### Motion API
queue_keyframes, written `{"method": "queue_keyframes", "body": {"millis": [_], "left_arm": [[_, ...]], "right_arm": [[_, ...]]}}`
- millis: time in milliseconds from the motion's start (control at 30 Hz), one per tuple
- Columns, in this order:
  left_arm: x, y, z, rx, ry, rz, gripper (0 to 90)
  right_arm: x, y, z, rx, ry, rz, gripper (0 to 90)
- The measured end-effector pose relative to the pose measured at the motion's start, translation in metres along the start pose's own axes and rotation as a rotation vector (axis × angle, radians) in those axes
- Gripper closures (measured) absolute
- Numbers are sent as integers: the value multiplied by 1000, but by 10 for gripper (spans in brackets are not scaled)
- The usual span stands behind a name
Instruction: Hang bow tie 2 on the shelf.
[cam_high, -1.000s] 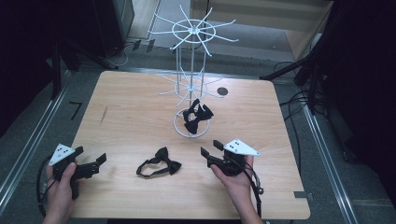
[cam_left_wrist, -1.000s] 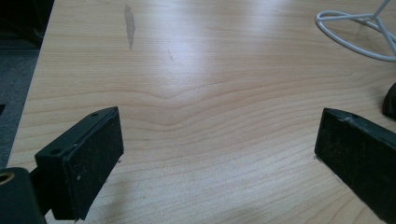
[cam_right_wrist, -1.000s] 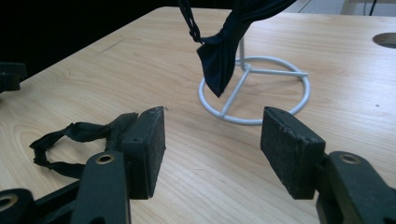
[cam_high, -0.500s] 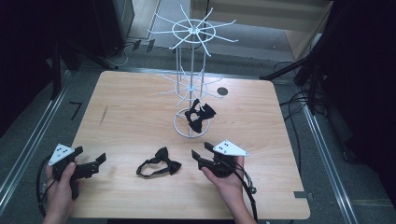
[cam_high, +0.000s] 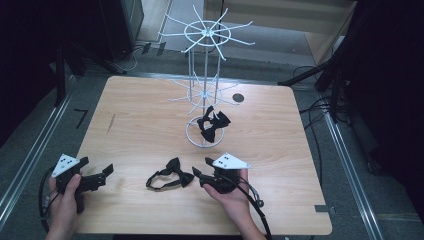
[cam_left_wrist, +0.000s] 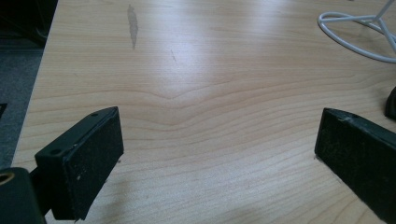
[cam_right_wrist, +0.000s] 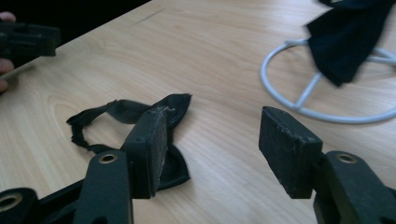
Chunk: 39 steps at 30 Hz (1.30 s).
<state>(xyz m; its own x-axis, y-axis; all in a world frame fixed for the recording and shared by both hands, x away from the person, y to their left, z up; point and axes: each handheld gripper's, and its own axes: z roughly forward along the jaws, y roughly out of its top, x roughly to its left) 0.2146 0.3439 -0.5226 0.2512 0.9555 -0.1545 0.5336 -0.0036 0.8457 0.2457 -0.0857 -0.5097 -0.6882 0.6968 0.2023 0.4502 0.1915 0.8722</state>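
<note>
— What is seen to have moved since a second ago?

— Leftward travel is seen in the right gripper (cam_high: 199, 173): it is now placed just beside the bow tie (cam_high: 170, 174) lying on the table (cam_high: 280, 145), where earlier it was held farther to the right. The left gripper (cam_high: 107, 171) is kept where it was, near the table's front left corner.

— How are the jaws set?

— Both pairs are spread wide. Nothing is held between the jaws of the right gripper (cam_right_wrist: 210, 144); in the right gripper view, the bow tie (cam_right_wrist: 140, 126) is seen lying partly behind the left jaw, and whether it is touched cannot be told. Between the jaws of the left gripper (cam_left_wrist: 219, 154), bare wood of the table (cam_left_wrist: 210, 84) is seen, and nothing is gripped.

— How is the bow tie described?

— It is black, laid flat on the pale wood near the front edge, between the two grippers, with its thin strap looped out to one side.

— What else is shown?

— A white wire stand (cam_high: 205, 90) is set upright towards the middle of the table, with spokes at two levels and a ring base. A second black bow tie (cam_high: 212, 124) is seen hanging low on it, over the ring.
</note>
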Motion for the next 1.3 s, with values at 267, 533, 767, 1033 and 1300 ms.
{"method": "queue_keyframes", "body": {"millis": [267,533,767,1033,1300], "left_arm": [[1,0,0,3,-2,1,15],[0,0,0,5,-1,2,15],[0,0,0,3,1,5,15],[0,0,0,6,-4,5,15],[0,0,0,6,-4,5,15]], "right_arm": [[10,-3,13,31,19,-13,431],[15,-9,32,93,27,3,434],[18,-8,42,123,41,20,473],[22,-10,51,162,46,12,485],[29,-13,57,205,7,-51,534]]}}
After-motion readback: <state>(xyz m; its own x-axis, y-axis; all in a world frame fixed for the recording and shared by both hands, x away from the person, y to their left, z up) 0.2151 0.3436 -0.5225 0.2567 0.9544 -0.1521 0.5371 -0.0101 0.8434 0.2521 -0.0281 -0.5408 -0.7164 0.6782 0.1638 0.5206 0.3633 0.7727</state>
